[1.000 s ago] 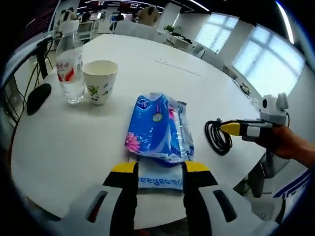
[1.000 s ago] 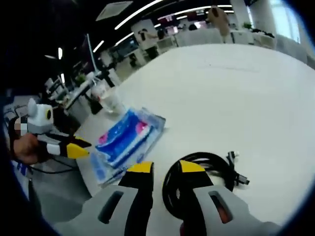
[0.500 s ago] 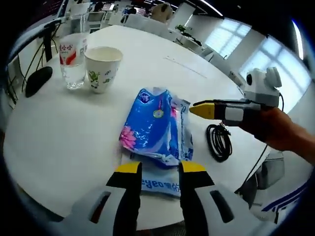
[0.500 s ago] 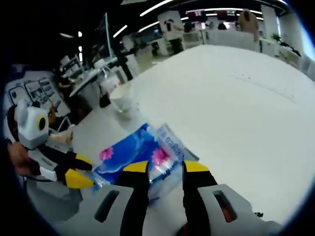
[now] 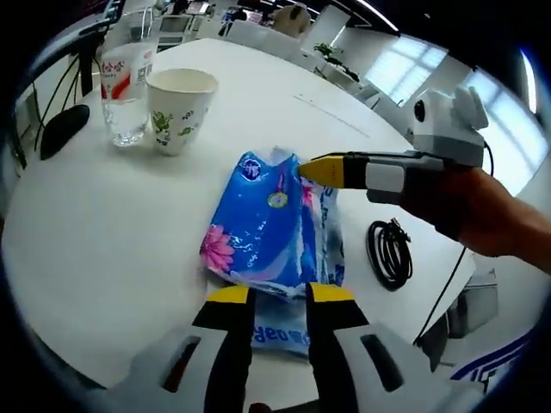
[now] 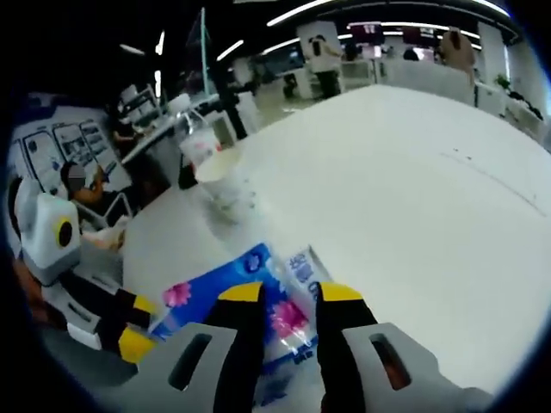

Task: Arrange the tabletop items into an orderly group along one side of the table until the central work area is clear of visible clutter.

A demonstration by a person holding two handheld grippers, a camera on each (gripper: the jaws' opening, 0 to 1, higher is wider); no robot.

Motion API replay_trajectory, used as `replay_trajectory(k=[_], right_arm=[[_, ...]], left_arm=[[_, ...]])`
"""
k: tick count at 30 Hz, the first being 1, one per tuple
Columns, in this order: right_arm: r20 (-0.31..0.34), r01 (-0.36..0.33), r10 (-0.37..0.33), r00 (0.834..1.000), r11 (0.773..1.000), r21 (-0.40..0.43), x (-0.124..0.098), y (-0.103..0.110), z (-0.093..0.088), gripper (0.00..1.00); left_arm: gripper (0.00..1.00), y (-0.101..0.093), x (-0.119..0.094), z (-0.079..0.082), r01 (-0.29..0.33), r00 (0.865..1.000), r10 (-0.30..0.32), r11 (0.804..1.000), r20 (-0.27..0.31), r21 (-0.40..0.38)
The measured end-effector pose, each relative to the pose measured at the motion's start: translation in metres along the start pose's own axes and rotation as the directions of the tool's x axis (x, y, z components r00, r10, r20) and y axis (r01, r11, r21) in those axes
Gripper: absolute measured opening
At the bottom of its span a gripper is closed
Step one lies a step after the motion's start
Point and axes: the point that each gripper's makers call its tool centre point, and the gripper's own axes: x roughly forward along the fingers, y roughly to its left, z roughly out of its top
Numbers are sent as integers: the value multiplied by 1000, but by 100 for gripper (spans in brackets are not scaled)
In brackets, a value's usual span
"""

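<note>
In the left gripper view the glossy blue tissue pack [image 5: 275, 225] lies lengthwise straight ahead on the white desk [image 5: 95, 224], the left hand-held gripper [image 5: 273, 297] spread at its near end — in the right gripper view the right hand-held gripper [image 6: 278, 295], jaws parted, hovers over its crinkly far end.

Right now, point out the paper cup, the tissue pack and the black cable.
paper cup [image 5: 178, 112], left gripper view, on its printed side wall.
tissue pack [image 5: 258, 228], left gripper view, on the middle of the blue wrapper.
black cable [image 5: 390, 256], left gripper view, on the coiled loop.
</note>
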Motion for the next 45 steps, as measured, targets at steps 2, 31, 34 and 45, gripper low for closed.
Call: replay_trajectory(k=[2,31,34,45], right_arm=[[-3,-10,10,1000,1000,10,0,2,-2,15],[-2,51,-51,999,996,80,-59,12,-57,0],[-56,68,-64,996,995,68,-54,10,-73,9],[-21,64,-62,998,992,112,-59,10,-74,0]], left_arm=[[16,1,1,1,-6,1000,6,1000,3,2],[4,20,-8,6,-91,996,89,992,28,86],[6,20,-9,5,-94,995,92,991,25,91],[5,15,-9,5,-98,995,96,989,26,106]])
